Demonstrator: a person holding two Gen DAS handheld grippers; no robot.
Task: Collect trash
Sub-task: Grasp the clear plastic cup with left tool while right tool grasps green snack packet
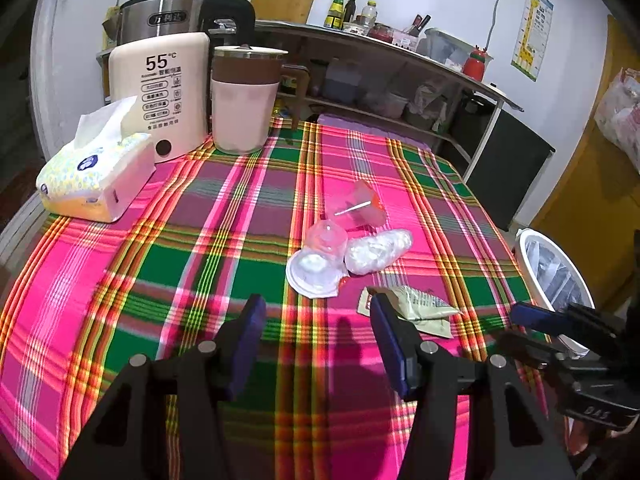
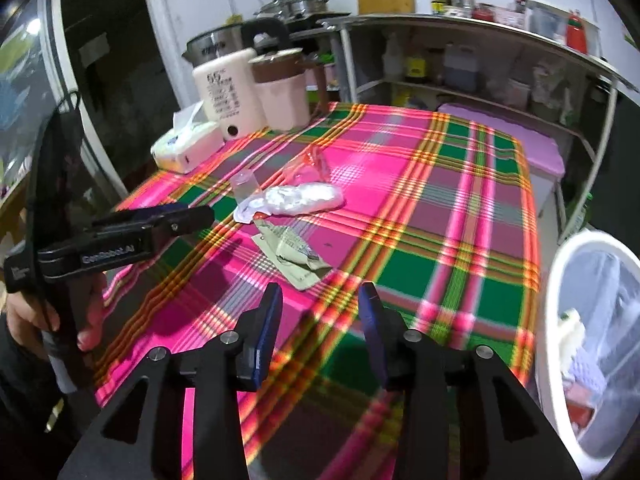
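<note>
Trash lies mid-table on the plaid cloth: a green-white wrapper (image 1: 420, 308) (image 2: 296, 252), a clear cup on its white lid (image 1: 320, 256) (image 2: 246, 186), a crumpled white bag (image 1: 378, 250) (image 2: 304, 198), and clear plastic with red bits (image 1: 356, 204) (image 2: 308, 164). My left gripper (image 1: 317, 304) (image 2: 200, 214) is open and holds nothing; it hovers just short of the lid and wrapper. My right gripper (image 2: 320, 292) (image 1: 516, 326) is open and holds nothing, near the table's right edge beside the white bin (image 1: 532, 264) (image 2: 552, 320), which holds some scraps.
At the table's far left stand a tissue pack (image 1: 92, 176), a cream warmer (image 1: 160, 92), a steel kettle (image 1: 168, 12) and a pink jug (image 1: 244, 100). A cluttered metal shelf (image 1: 400, 60) runs behind the table. A hand (image 2: 88, 320) grips the left tool.
</note>
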